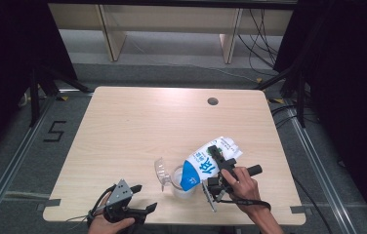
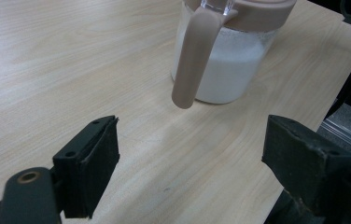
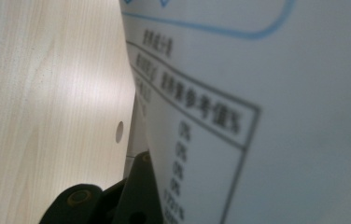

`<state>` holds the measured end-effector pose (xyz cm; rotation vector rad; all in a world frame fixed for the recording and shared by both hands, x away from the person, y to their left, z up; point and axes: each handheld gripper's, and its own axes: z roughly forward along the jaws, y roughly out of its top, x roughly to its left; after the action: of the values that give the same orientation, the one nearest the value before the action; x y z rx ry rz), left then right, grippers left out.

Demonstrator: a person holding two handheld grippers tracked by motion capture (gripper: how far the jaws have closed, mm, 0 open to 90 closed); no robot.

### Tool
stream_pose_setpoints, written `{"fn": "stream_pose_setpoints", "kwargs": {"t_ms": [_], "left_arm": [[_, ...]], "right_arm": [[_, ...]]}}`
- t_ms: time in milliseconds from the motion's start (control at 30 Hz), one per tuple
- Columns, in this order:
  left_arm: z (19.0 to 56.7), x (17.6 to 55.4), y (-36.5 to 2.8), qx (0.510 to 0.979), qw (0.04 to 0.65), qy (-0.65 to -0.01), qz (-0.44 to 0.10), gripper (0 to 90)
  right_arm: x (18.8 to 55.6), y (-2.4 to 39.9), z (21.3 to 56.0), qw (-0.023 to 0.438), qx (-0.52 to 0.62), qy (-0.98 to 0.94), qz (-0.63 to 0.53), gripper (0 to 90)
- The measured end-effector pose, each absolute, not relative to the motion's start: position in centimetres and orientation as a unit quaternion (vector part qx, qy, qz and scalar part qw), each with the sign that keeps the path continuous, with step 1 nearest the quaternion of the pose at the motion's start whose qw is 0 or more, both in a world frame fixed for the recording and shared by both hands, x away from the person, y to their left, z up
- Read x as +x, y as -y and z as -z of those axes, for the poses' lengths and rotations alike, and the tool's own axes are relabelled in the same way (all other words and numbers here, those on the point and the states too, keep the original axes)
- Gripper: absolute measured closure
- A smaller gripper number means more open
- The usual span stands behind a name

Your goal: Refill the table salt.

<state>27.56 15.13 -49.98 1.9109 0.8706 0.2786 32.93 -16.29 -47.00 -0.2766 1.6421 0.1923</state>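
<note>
A white and blue milk carton (image 1: pixel 202 165) is tilted spout-down over a clear pitcher (image 1: pixel 180 184) near the table's front edge. My right gripper (image 1: pixel 217 168) is shut on the carton's body. In the right gripper view the carton's printed side (image 3: pixel 257 112) is very close, with one black finger (image 3: pixel 138 189) against it. The pitcher (image 2: pixel 220 70) holds white liquid and has a pinkish lid (image 2: pixel 257 11) and handle (image 2: pixel 192 60). My left gripper (image 1: pixel 143 197) rests at the front left, open and empty, its jaws (image 2: pixel 192 128) pointing at the pitcher from a short distance.
The light wooden table (image 1: pixel 137 122) has a round hole (image 1: pixel 213 101) at its back right. The pitcher's clear flap (image 1: pixel 160 171) stands open to the left. The table's front edge is close behind both hands. Dark stands and cables flank the table.
</note>
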Motion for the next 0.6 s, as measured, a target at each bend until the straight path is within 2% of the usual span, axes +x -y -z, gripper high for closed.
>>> {"fn": "stream_pose_setpoints", "kwargs": {"t_ms": [233, 600], "left_arm": [[50.00, 27.52, -15.09, 0.784, 0.490, -0.363, -0.112, 17.9], [50.00, 27.51, -15.09, 0.784, 0.490, -0.363, -0.112, 18.0]], "right_arm": [[33.19, 16.28, 46.37, 0.665, -0.148, -0.727, -0.084, 77.4], [33.22, 16.54, 46.44, 0.652, -0.109, -0.742, -0.112, 77.5]]}}
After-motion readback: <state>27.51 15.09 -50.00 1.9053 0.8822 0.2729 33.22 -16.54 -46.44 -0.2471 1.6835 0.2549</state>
